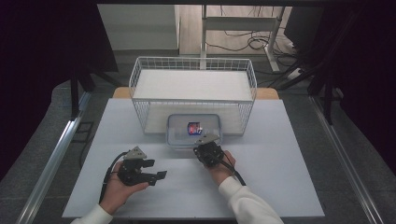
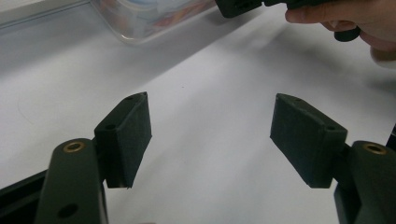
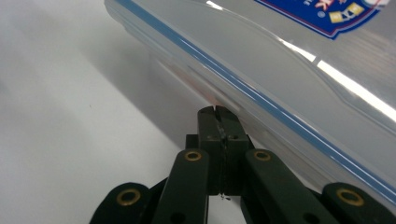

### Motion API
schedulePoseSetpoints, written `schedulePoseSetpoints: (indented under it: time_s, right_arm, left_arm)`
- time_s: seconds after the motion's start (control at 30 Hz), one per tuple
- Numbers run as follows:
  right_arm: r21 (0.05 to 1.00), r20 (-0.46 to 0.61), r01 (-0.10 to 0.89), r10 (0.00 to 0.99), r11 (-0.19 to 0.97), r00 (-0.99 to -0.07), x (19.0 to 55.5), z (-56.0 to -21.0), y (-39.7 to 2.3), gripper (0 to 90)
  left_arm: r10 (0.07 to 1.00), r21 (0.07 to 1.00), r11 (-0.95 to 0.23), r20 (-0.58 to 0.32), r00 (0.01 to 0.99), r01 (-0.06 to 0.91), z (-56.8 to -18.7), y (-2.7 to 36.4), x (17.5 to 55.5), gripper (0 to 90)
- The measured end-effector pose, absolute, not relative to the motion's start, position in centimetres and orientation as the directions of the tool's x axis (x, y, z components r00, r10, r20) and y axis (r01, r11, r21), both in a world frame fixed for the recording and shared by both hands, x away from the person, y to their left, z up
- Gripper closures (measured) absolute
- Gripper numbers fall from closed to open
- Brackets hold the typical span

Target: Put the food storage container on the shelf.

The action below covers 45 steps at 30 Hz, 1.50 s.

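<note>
Location: a lab or test room arranged for recording; a white table (image 1: pixel 280 186) stands between dark curtains (image 1: pixel 42 46) on either side; metal rails (image 1: pixel 51 158) run along the grey floor; loose cables (image 1: pixel 247 44) and a bare desk frame (image 1: pixel 238 23) occupy the background.

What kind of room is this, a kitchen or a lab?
Probably a lab or recording setup, not a kitchen: a plain white table holds just a wire basket and a lidded plastic box, with dark curtains at both sides and loose cables on the floor behind.
</note>
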State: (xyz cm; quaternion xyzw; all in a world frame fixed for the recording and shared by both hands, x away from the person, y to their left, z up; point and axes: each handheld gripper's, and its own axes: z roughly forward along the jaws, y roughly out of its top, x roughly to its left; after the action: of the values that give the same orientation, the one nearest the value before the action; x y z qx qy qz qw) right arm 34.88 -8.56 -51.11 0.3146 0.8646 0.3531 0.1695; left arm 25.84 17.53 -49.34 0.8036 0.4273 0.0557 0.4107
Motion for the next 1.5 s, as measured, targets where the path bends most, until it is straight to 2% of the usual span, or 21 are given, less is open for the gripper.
schedulePoseSetpoints:
  time_s: [0.17,0.23,0.37,0.6,1.5]
  right_arm:
    - [0.73,-0.098,0.408,0.676,0.547,-0.73,35.0,-50.6,-7.7,89.4]
    - [0.741,-0.067,0.433,0.698,0.513,-0.713,35.6,-50.4,-7.4,89.4]
    - [0.737,-0.09,0.44,0.72,0.513,-0.688,35.9,-50.0,-7.3,89.4]
    - [0.745,-0.03,0.499,0.77,0.442,-0.637,37.8,-49.8,-8.7,89.4]
    - [0.742,-0.003,0.545,0.816,0.389,-0.579,41.2,-50.6,-8.1,89.3]
  left_arm:
    - [0.731,0.703,-0.301,-0.264,0.63,0.644,-49.4,17.5,25.8,29.5]
    - [0.736,0.701,-0.297,-0.264,0.623,0.648,-49.4,17.6,25.9,29.5]
    - [0.737,0.701,-0.293,-0.267,0.621,0.65,-49.4,17.9,25.9,29.5]
    - [0.739,0.698,-0.294,-0.268,0.619,0.653,-49.4,18.0,26.0,29.5]
    - [0.744,0.695,-0.286,-0.273,0.61,0.66,-49.5,18.3,26.2,29.6]
